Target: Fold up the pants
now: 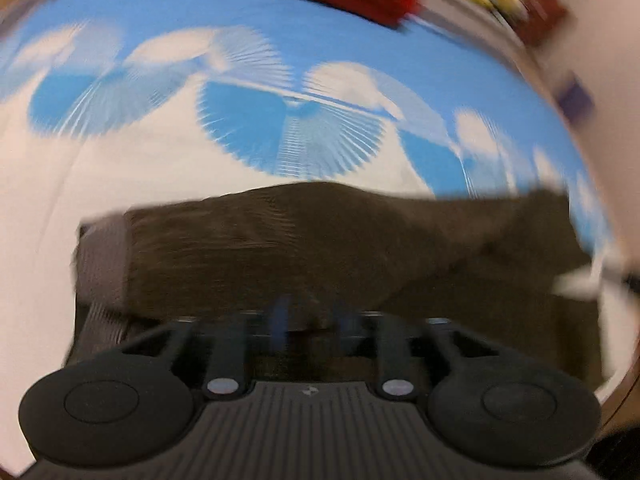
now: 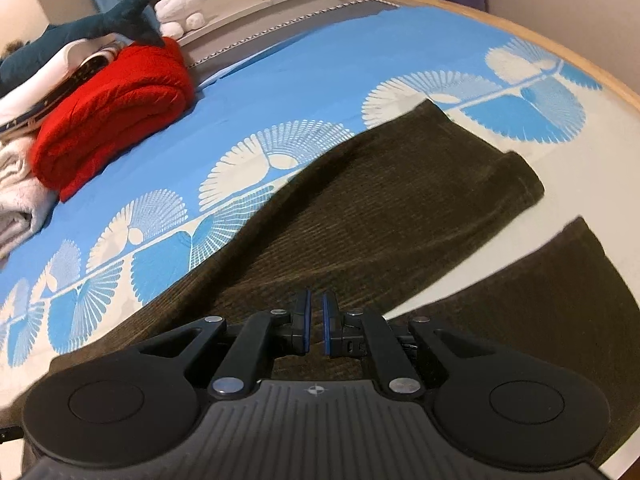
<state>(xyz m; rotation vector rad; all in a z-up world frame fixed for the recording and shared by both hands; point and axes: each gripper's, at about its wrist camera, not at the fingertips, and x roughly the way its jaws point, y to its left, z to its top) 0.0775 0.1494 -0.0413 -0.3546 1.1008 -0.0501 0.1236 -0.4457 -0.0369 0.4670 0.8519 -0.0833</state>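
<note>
Pants (image 2: pixel 360 216) spread on bed (image 2: pixel 304 64), legs splayed toward its right edge. Right claw (image 2: pixel 315 320) narrow, nothing pinched, just above fabric. Left claw (image 1: pixel 308 320) blurred (grip unreadable). Risk: single-layer pinch, corduroy dragging, legs misaligned.

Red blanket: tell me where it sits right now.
In the right wrist view the folded red blanket lies at the left on the blue patterned bedspread, against a stack of pale folded laundry and under the shark plush's tail.
</note>
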